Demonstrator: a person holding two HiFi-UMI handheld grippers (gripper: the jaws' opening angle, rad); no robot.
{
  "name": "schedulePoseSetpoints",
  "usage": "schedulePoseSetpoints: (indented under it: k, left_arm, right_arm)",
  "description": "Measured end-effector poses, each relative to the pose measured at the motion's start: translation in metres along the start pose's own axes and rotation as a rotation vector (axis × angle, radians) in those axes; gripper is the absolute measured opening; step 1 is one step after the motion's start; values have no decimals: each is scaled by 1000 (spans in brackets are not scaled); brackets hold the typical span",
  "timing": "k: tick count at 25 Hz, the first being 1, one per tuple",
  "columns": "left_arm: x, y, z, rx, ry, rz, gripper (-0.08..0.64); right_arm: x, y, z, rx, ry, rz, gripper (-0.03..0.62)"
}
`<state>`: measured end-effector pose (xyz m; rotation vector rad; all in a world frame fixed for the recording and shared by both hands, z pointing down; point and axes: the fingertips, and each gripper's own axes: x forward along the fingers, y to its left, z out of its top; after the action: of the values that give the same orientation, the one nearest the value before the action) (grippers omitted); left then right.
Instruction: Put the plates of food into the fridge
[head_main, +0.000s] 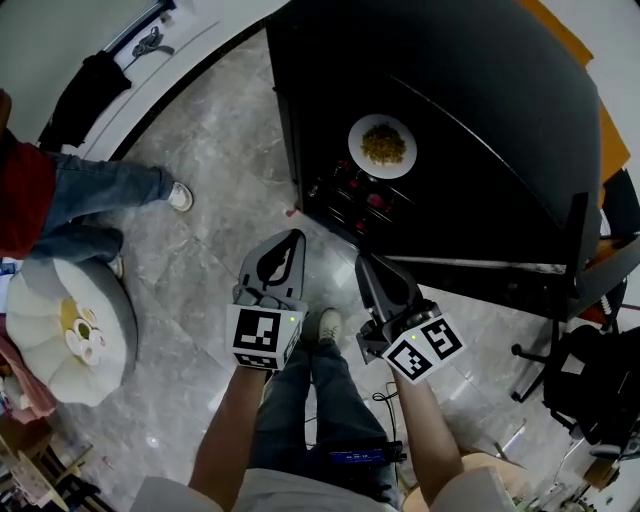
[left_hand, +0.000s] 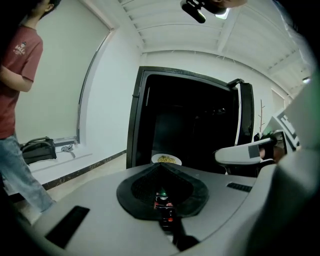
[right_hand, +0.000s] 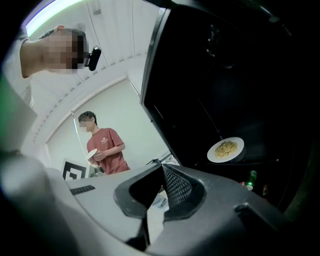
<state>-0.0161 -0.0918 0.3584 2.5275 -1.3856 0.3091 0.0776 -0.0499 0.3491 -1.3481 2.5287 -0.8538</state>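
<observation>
Both your claws are clenched and empty: in the left gripper view the left claw (left_hand: 160, 166) has its pads meeting at the tip with nothing between them, and the right gripper view shows the same for the right claw (right_hand: 162, 166). From the head view you're holding the left claw (head_main: 293, 238) and right claw (head_main: 362, 260) side by side, low, in front of the open black fridge (head_main: 480, 120), tips pointing at it. The plate of food (head_main: 382, 146) is inside the fridge on a shelf: white, round, with a yellowish heap in the middle. It's well apart from both claws and touched by neither. The same plate (left_hand: 166, 159) sits just above the left claw's tip in that view, and at the right of the right gripper view (right_hand: 226, 149). Bottles (head_main: 352, 190) stand in a row just below the plate's shelf, and one green bottle (right_hand: 251, 178) is clear in the right gripper view. A bystander (right_hand: 105, 147) in a red shirt is off to your left on the grey stone floor (head_main: 220, 150), holding another white plate (right_hand: 91, 154). A round white stool (head_main: 60, 320) with small items on top sits at far left.
</observation>
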Motion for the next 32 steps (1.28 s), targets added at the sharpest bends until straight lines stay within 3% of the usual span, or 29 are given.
schedulePoseSetpoints:
  k: [6, 16, 26, 32]
  left_arm:
    - [-21, 2, 20, -14, -9, 28, 6]
    - [-54, 10, 42, -27, -11, 69, 6]
    - [-85, 22, 91, -33, -68, 113, 6]
    - [-101, 26, 114, -19, -91, 144, 6]
  right_arm:
    - [-14, 13, 20, -73, -17, -38, 9]
    - [-16, 38, 58, -275, -22, -106, 9]
    - [-10, 70, 97, -342, -112, -116, 9]
    - [-8, 97, 116, -474, -128, -127, 9]
